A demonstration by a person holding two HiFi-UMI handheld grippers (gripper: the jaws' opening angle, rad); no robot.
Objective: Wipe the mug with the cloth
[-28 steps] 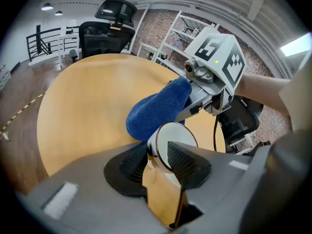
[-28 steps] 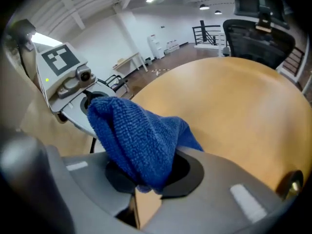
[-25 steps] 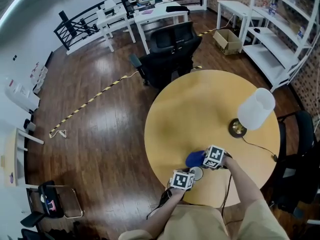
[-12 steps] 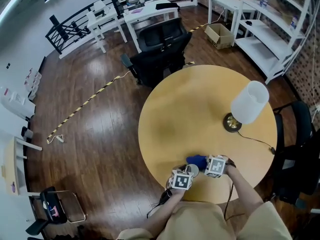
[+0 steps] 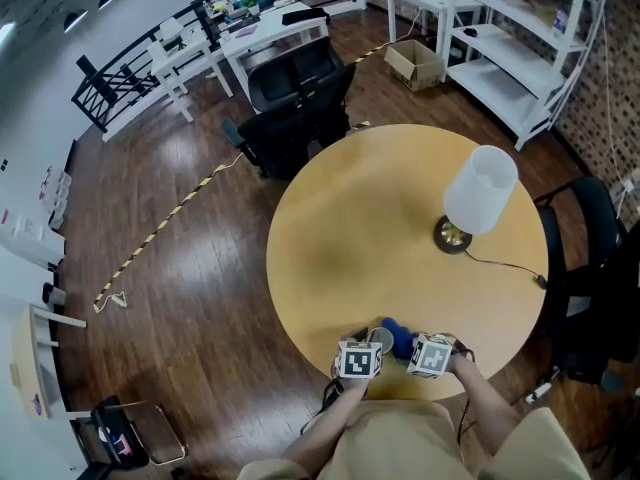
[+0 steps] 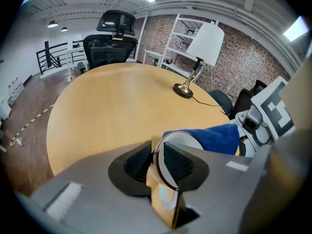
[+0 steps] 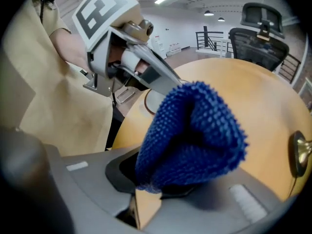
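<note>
Near the front edge of the round wooden table (image 5: pixel 380 228) both grippers meet. My left gripper (image 5: pixel 371 345) pinches the rim of a white mug (image 6: pixel 181 139) with a dark rim; its jaws are opening slightly with the rim still between the pads (image 6: pixel 176 164). The mug (image 5: pixel 381 338) is tipped toward the right gripper. My right gripper (image 5: pixel 411 346) is shut on a folded blue cloth (image 7: pixel 195 135), which hides its jaws. The cloth (image 6: pixel 210 136) reaches against the mug's far side. In the right gripper view the mug (image 7: pixel 155 101) shows behind the cloth, under the left gripper (image 7: pixel 146 74).
A table lamp (image 5: pixel 478 193) with a white shade and brass base stands at the table's right, its cord (image 5: pixel 505 266) running to the right edge. A black office chair (image 5: pixel 295 108) stands beyond the table's far side. White shelves (image 5: pixel 500 58) stand at the back right.
Both grippers, with mug and cloth, have drawn closer to the table's front edge and nearer each other. The cloth has shifted from left of the right gripper to right against the mug.
</note>
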